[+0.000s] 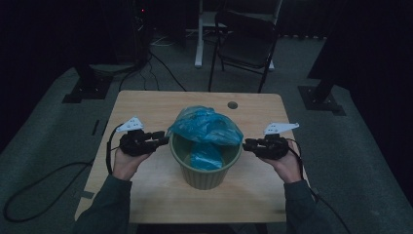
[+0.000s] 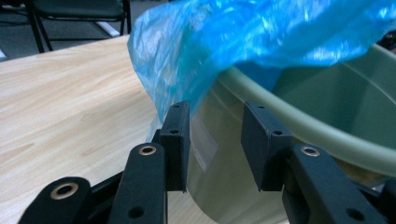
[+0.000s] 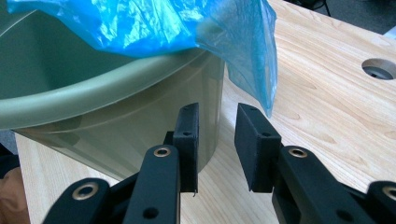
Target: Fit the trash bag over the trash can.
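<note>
A pale green bin [image 1: 205, 171] stands in the middle of the wooden table [image 1: 146, 105]. A crumpled blue plastic bag [image 1: 207, 124] lies over its far rim and hangs down inside. My left gripper [image 1: 163, 138] sits just left of the bin's rim, open. In the left gripper view its fingertips [image 2: 175, 126] flank the bag's hanging edge [image 2: 173, 70] beside the bin wall [image 2: 219, 154]. My right gripper [image 1: 247, 144] is at the bin's right side, open, with nothing held. In the right gripper view the bag's corner [image 3: 247, 51] hangs above the jaws, next to the bin [image 3: 116, 116].
A round cable hole [image 1: 232, 105] is in the table's far edge. A black folding chair [image 1: 246, 41] and a white stand [image 1: 199, 34] are behind the table. Cables [image 1: 44, 180] trail across the dark floor on the left.
</note>
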